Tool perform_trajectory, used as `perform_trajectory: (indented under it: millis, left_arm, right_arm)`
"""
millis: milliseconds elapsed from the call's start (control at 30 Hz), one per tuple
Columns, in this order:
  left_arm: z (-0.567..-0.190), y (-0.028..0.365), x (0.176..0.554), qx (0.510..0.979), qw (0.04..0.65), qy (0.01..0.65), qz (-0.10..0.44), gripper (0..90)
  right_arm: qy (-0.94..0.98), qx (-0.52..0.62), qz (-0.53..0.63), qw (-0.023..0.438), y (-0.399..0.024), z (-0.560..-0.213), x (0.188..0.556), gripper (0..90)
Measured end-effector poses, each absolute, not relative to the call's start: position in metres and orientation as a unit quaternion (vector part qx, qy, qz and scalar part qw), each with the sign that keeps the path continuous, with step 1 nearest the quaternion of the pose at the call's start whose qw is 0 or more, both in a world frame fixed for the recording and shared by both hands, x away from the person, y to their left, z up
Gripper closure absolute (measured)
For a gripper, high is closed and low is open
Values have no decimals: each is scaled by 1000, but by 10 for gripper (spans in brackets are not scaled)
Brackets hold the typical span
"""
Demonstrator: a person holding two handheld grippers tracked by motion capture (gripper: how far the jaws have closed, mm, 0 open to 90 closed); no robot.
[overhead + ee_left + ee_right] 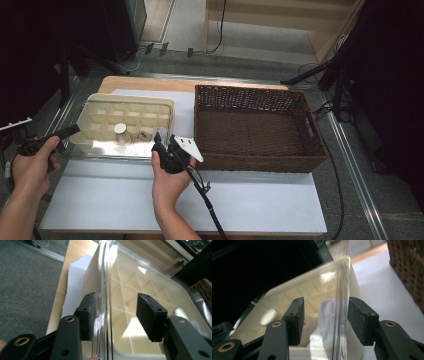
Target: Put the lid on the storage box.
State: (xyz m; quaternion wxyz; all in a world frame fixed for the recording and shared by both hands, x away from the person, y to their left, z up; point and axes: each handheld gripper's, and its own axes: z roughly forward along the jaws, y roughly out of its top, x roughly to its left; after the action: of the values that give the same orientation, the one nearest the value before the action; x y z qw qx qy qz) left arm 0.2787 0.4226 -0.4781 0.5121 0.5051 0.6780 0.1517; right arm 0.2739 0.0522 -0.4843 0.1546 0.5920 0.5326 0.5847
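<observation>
A cream tray (125,107) divided into several compartments sits at the table's left under a clear plastic lid (112,148). My left gripper (75,130) is at the tray's left end. In the left gripper view its jaws (116,315) straddle the lid's rim (103,290), with one pad against the rim and the other well clear. My right gripper (160,141) is at the tray's near right corner. There its jaws (325,320) straddle the lid's clear edge (340,302), with a gap on both sides. Both stand open.
A round whitish piece (120,128) and small items (142,135) lie in the tray's compartments. A dark brown wicker basket (250,92) stands just right of the tray. A white sheet (250,195) covers the wooden table. The right gripper's cable (210,205) trails toward the front edge.
</observation>
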Motion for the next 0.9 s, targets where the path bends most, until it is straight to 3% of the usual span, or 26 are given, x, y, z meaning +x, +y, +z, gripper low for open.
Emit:
perform_trajectory:
  millis: [100,200,300,467,600,700,900]
  left_arm:
    - [-474,425,275,483,540,666,176,445]
    - [-468,429,269,480,546,661,187,449]
    - [-466,430,258,498,537,649,202,506]
    - [-469,430,225,513,531,632,235,734]
    - [-480,425,198,530,522,618,254,856]
    - [-488,423,179,536,519,614,258,895]
    - [-501,413,166,555,505,617,239,882]
  right_arm:
    - [524,565,606,198,53,-475,267,472]
    - [539,559,598,201,49,-472,266,515]
    - [571,541,585,198,44,-475,263,613]
    - [599,503,588,207,36,-478,249,745]
    - [615,487,589,195,29,-482,239,843]
    - [627,473,587,195,25,-486,229,863]
    - [654,440,584,193,27,-500,209,850]
